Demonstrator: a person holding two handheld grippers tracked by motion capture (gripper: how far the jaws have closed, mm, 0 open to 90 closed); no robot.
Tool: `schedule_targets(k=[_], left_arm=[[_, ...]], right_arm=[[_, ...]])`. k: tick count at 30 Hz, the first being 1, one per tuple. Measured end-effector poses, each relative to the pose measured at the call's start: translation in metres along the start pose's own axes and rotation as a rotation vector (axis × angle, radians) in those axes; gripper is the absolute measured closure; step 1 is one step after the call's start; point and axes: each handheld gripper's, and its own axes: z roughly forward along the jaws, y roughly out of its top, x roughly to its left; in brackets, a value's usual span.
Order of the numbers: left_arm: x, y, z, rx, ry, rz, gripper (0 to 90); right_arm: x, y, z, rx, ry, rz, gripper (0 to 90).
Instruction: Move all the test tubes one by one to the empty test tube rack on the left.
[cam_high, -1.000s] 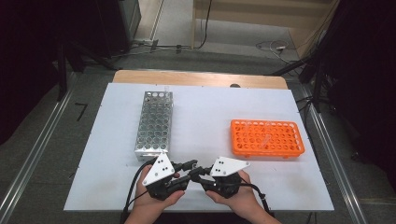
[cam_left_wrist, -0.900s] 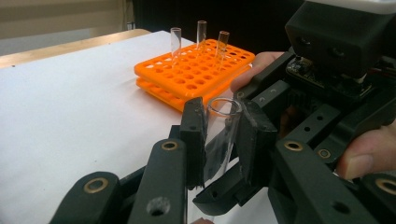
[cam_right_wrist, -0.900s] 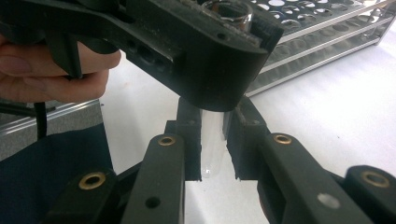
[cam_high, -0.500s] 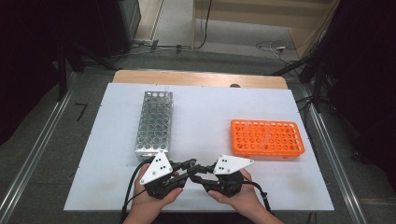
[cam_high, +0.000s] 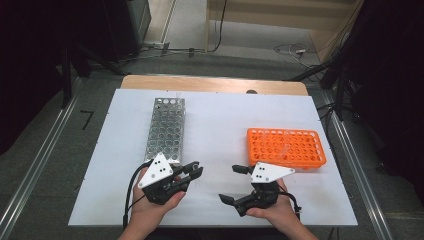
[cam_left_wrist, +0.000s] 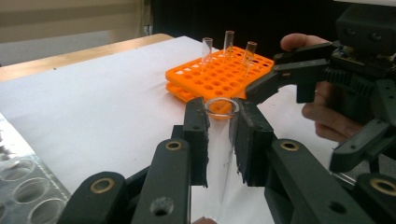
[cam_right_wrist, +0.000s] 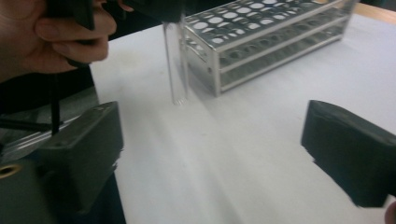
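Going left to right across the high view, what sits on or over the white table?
Metal rack → left gripper, shut on a clear tube → right gripper, jaws wide apart after just opening, nothing between them → orange rack at the right.

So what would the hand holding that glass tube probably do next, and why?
Probably carry the glass tube over to one of the racks. The left gripper is clamped on it, upright, above the table, while the right gripper has just opened and let go. Which rack, the orange rack or the metal rack, I cannot tell.
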Motion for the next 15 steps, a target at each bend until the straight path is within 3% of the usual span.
schedule_targets(k=[4,15], left_arm=[[0.008,0.005,-0.001,-0.009,0.014,-0.009,76.4],[0.030,0.021,-0.001,-0.025,0.050,-0.018,76.4]], right_arm=[[-0.010,-0.005,-0.014,-0.012,-0.021,0.036,1.6],[-0.034,-0.023,-0.052,-0.027,-0.132,0.081,1.6]])
